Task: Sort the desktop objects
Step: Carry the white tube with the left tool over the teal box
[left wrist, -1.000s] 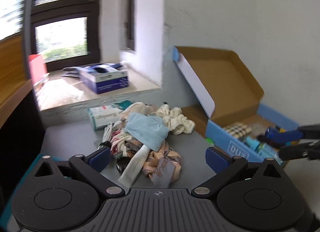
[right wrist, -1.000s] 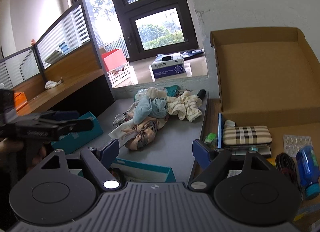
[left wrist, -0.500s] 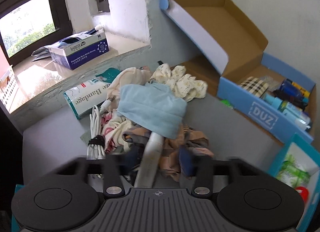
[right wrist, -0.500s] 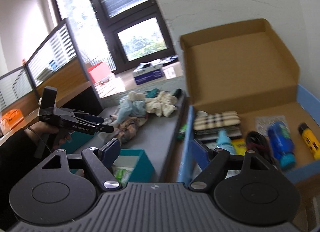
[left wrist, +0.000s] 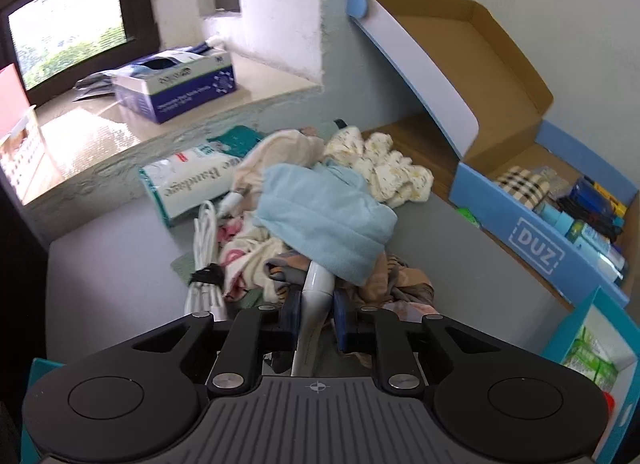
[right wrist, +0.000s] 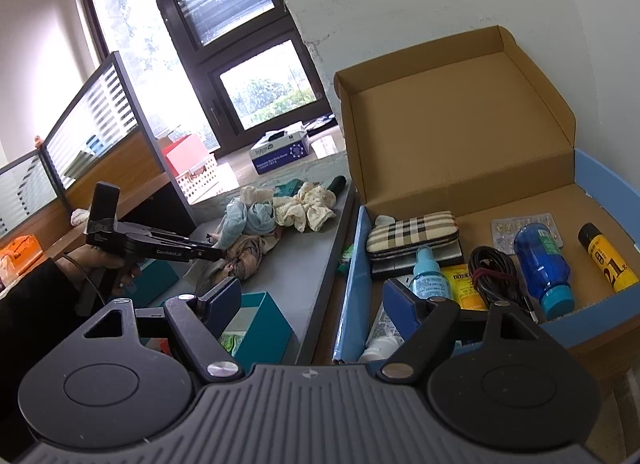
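White tube-like item [left wrist: 316, 292] clamped between left gripper [left wrist: 316, 310] pads, at near edge of cloth pile [left wrist: 320, 220] on grey desk [left wrist: 100, 264]; its far end goes under light-blue cloth [left wrist: 324, 220]. White cable bundle [left wrist: 206, 252] just left of pile, bandage box [left wrist: 188, 184] behind. Right gripper [right wrist: 316, 300] jaws wide apart, holding nothing, over near edge of open cardboard box [right wrist: 460, 136] holding plaid pouch [right wrist: 412, 230], blue bottle [right wrist: 542, 264], yellow tube [right wrist: 606, 258].
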{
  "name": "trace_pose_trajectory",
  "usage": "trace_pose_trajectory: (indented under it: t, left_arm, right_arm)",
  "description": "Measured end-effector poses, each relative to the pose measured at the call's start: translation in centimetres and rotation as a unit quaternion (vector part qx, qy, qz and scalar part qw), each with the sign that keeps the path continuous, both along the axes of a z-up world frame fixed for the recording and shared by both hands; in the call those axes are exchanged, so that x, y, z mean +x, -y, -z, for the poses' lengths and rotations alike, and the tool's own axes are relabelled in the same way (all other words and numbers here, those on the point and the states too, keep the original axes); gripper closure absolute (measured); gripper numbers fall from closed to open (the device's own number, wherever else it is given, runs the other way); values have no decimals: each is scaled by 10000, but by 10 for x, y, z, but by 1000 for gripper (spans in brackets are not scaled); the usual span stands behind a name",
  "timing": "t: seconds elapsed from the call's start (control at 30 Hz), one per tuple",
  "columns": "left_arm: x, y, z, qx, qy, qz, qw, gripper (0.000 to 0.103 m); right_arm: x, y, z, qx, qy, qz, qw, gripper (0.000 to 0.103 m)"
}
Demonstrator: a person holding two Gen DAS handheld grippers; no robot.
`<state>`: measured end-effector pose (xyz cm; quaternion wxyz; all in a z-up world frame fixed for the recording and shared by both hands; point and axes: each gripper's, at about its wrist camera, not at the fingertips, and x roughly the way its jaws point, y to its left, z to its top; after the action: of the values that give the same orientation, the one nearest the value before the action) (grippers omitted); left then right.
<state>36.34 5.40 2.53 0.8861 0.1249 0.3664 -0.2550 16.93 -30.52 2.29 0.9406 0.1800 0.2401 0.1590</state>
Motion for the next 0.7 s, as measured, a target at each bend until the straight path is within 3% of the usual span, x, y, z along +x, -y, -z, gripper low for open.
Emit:
trace_pose_trajectory:
  t: [0.33,0.57,0.7]
  left_arm:
    - [-45,1,-32,-80,413,272,9987,83]
    - [-95,40,-53,96,790,1025,9916,83]
    - [-114,74,-52,318,769,1680,9823,83]
  right_arm:
    - [-6,4,-3,140,58,50,9999,19]
    - [-10,6,-2,227,58,53,9997,19]
    - [-12,7,-1,269,47,50,9996,19]
